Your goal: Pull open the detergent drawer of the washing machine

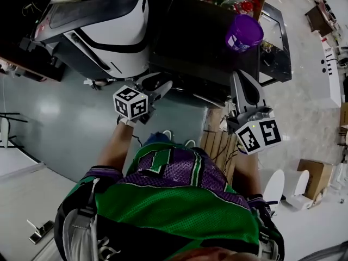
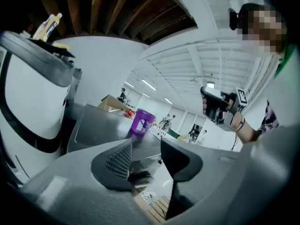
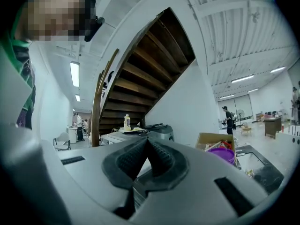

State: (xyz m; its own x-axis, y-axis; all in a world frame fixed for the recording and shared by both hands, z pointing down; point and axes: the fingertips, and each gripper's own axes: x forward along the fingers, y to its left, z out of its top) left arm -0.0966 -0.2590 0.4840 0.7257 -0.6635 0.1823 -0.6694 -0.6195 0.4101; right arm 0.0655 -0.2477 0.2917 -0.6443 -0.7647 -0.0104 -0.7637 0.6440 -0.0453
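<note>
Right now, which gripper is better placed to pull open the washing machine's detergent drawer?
Left, probably: the left gripper has open, empty jaws at the dark grey machine's front left corner; the right gripper is shut. I can't see the drawer.

**Both grippers raised in front of the torso, left jaws apart, right jaws together**

In the head view the left gripper point(image 1: 157, 88) sits at about 11 o'clock from the picture's centre. Its jaws point toward 1 o'clock, and its marker cube point(image 1: 130, 103) is at the wrist end. The left gripper view shows these jaws standing well apart with nothing between the pads. The right gripper point(image 1: 242, 80) sits at about 2 o'clock and points toward 12 o'clock, with its jaws closed tip to tip on nothing. The bare left forearm point(image 1: 117, 143) and right forearm point(image 1: 247, 167) reach forward from the shoulders, well apart from each other.
</note>
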